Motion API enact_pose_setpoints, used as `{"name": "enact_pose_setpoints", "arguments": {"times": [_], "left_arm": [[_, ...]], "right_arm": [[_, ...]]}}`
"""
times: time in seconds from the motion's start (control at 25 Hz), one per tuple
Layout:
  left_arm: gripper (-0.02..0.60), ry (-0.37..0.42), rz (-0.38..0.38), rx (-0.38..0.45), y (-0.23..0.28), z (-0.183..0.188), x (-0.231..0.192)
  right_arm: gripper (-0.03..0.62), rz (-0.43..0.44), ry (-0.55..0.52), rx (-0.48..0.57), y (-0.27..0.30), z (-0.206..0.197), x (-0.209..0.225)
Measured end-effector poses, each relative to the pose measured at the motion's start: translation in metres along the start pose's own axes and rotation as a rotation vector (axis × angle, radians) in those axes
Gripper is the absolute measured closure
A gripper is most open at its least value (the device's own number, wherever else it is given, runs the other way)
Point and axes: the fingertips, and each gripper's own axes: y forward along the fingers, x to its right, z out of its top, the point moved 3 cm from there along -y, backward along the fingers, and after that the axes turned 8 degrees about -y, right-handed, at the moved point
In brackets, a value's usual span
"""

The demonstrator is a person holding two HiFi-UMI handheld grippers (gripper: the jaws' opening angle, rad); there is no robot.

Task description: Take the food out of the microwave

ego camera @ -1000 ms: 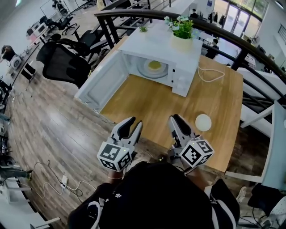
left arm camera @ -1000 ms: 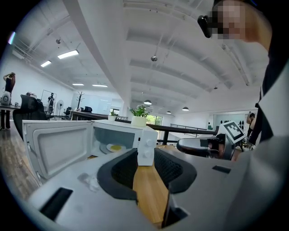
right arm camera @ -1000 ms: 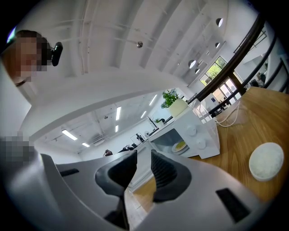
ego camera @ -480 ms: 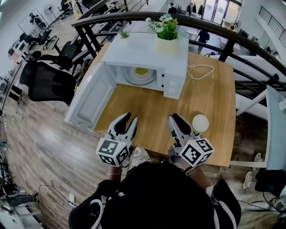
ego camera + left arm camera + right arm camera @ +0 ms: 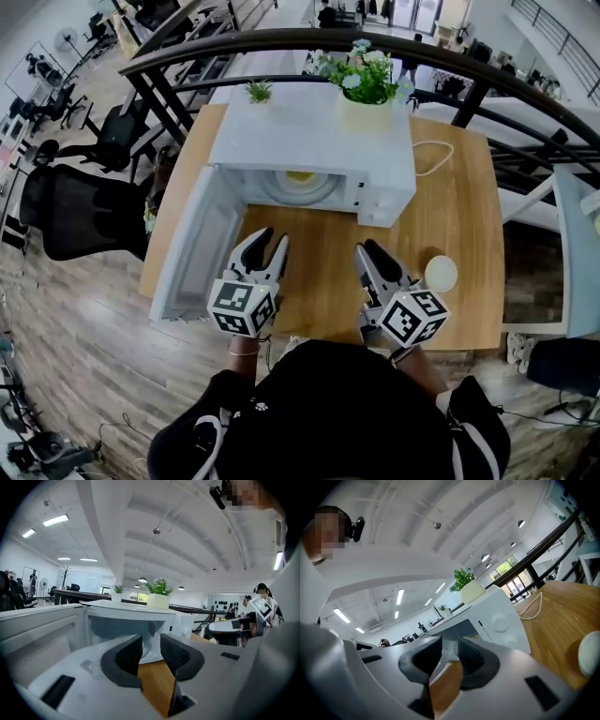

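The white microwave (image 5: 314,141) stands at the back of the wooden table (image 5: 323,239), its door (image 5: 192,248) swung open to the left. Inside, yellow food (image 5: 300,176) lies on a pale round plate (image 5: 298,192). My left gripper (image 5: 265,242) hovers over the table in front of the open cavity, open with nothing between its jaws. My right gripper (image 5: 370,253) is beside it to the right, also open and empty. In the left gripper view the left gripper (image 5: 151,644) faces the microwave (image 5: 131,620). In the right gripper view the right gripper (image 5: 449,653) points toward the microwave (image 5: 497,616).
A potted plant (image 5: 366,80) and a smaller plant (image 5: 258,91) sit on top of the microwave. A white round cup (image 5: 441,273) stands on the table right of my right gripper. A white cable (image 5: 433,159) trails beside the microwave. A black railing (image 5: 487,56) curves behind; office chairs (image 5: 80,211) stand at left.
Both grippers have moved forward from the table's near edge toward the microwave, and the microwave now appears closer and more squarely ahead. The jaws look unchanged.
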Motion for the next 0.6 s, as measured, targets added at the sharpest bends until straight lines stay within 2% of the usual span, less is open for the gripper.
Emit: {"name": "enact_pose_setpoints", "arguments": {"times": [0.36,0.6], "left_arm": [[0.476,0.001,-0.021,-0.04,0.04,0.008,-0.078],[0.434,-0.015,-0.044,-0.124,0.08,-0.005,-0.11]], "right_arm": [[0.476,-0.068,-0.017,-0.05,0.087,-0.014,-0.017],[0.474,-0.153,-0.011,-0.059,0.131,-0.024,-0.008]]}}
